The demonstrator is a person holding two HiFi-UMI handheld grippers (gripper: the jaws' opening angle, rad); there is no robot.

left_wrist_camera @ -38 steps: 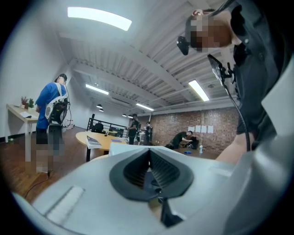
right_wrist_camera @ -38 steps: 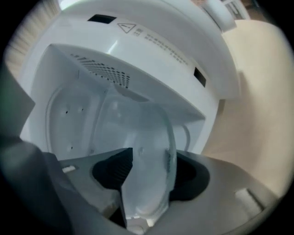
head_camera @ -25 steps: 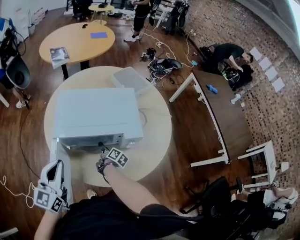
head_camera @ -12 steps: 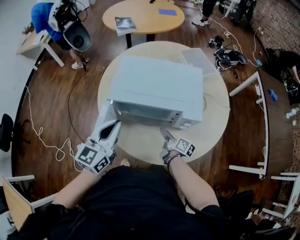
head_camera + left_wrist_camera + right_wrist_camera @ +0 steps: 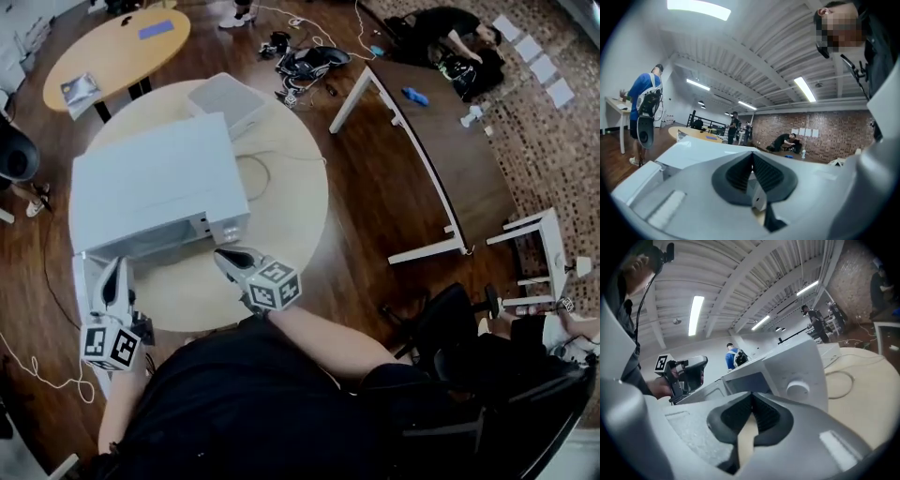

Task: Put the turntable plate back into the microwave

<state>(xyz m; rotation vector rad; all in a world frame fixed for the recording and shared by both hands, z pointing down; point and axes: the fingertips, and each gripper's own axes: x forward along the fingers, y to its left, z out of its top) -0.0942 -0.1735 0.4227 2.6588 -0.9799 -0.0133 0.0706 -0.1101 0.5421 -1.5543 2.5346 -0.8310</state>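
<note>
Jaws on my right gripper just snapped closed on nothing, and my left gripper is closed and empty too. I can't see the plate in any view, so I'd guess it's already inside the microwave. The door is open, so next I'd probably nudge it closed.

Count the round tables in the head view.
2: the pale table under the microwave, and the orange table at upper left. Others may lie outside the frame.
</note>
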